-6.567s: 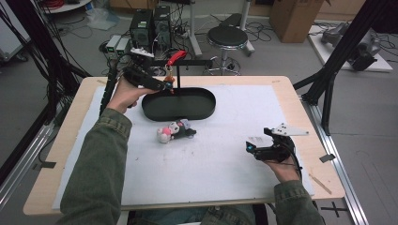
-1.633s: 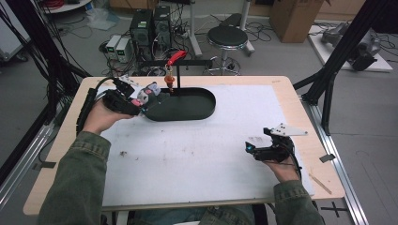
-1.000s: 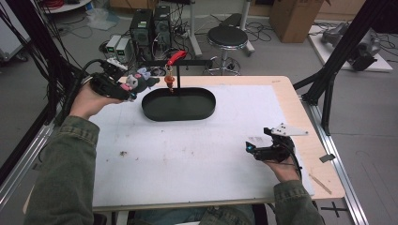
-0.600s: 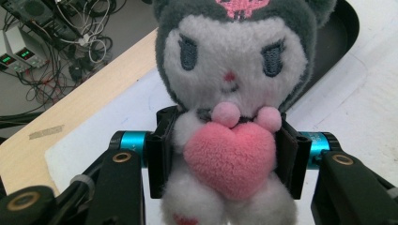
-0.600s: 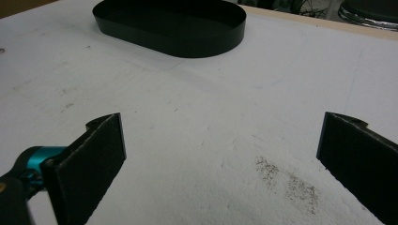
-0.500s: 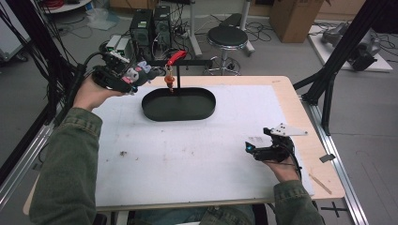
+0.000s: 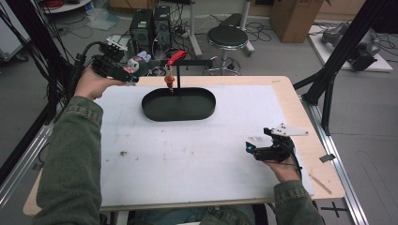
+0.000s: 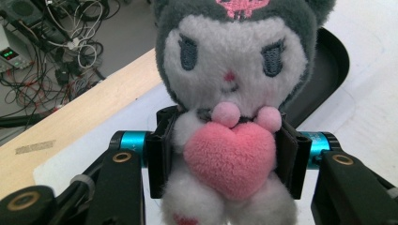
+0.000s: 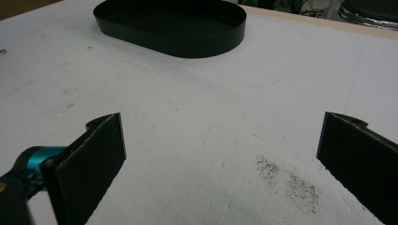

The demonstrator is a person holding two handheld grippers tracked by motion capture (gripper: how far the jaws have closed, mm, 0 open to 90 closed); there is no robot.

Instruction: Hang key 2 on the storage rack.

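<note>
In the high view the left gripper (image 7: 126,74) hangs in the upper left of the frame, out past the far left corner of the table (image 7: 286,89), over its wooden edge. Its jaws are clamped on the body of a plush toy (image 7: 136,62); in the left gripper view the pads press both sides of the toy (image 8: 230,93), just beside its pink heart, with the head upright above them. Right of it stand a black oval tray (image 7: 179,104) on the white mat (image 7: 187,154) and, at the tray's far rim, a thin black stand with a red hook (image 7: 176,57). The toy is apart from both. The mat lies bare from the tray down to the lower frame edge. At lower right the right gripper (image 7: 253,149) rests near the mat's right edge, its jaws spread wide with nothing between them.
</note>
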